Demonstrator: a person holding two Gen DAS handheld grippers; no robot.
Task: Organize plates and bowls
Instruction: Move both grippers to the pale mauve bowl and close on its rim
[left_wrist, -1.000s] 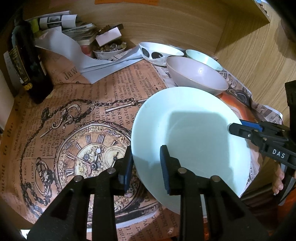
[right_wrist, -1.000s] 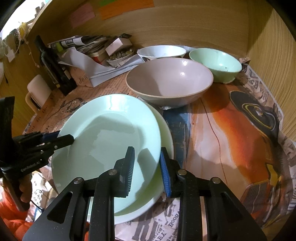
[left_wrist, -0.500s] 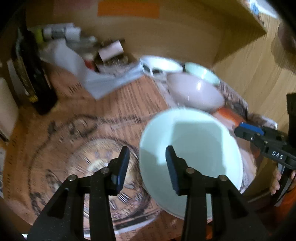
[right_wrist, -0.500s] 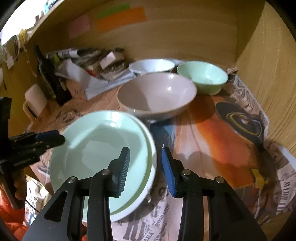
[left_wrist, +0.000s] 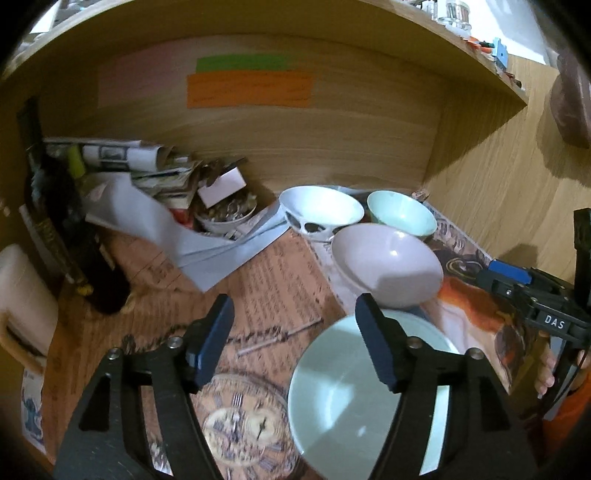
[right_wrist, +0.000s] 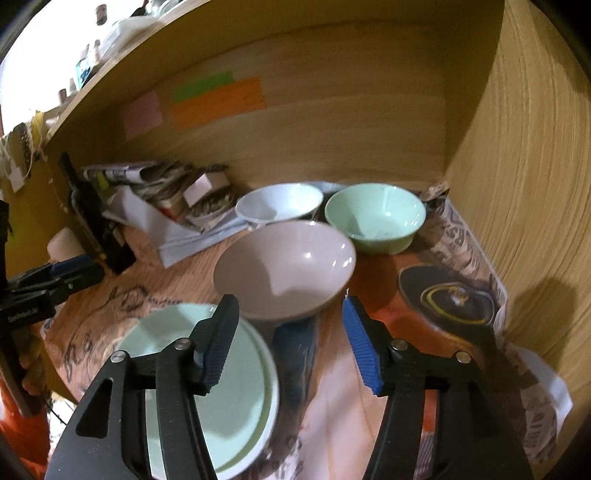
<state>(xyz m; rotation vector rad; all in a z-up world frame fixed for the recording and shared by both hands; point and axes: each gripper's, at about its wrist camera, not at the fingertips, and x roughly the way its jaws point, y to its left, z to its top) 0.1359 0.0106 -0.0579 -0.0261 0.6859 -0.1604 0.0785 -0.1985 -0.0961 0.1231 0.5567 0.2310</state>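
Two pale green plates (left_wrist: 343, 406) (right_wrist: 236, 391) lie stacked on the newspaper-covered shelf. Behind them stand a grey-pink bowl (left_wrist: 388, 262) (right_wrist: 284, 269), a white bowl with black spots (left_wrist: 321, 212) (right_wrist: 277, 203) and a green bowl (left_wrist: 400, 214) (right_wrist: 373, 218). My left gripper (left_wrist: 293, 310) hovers above the plates' left rim, its jaws opening with nothing between them. My right gripper (right_wrist: 290, 310) hovers above their right rim in front of the grey-pink bowl, its jaws also opening and empty. Each gripper shows in the other's view: right (left_wrist: 517, 280), left (right_wrist: 66, 273).
A dark bottle (left_wrist: 74, 236), a heap of papers (left_wrist: 147, 173) and a small dish of odds (left_wrist: 225, 216) crowd the back left. A white mug (left_wrist: 22, 295) stands at the far left. Wooden walls close the back and right. A person's fingers (left_wrist: 546, 373) hold the right gripper.
Both grippers let go of the top plate's rim, widened their jaws, rose and tipped upward. The plate now rests on the lower plate.
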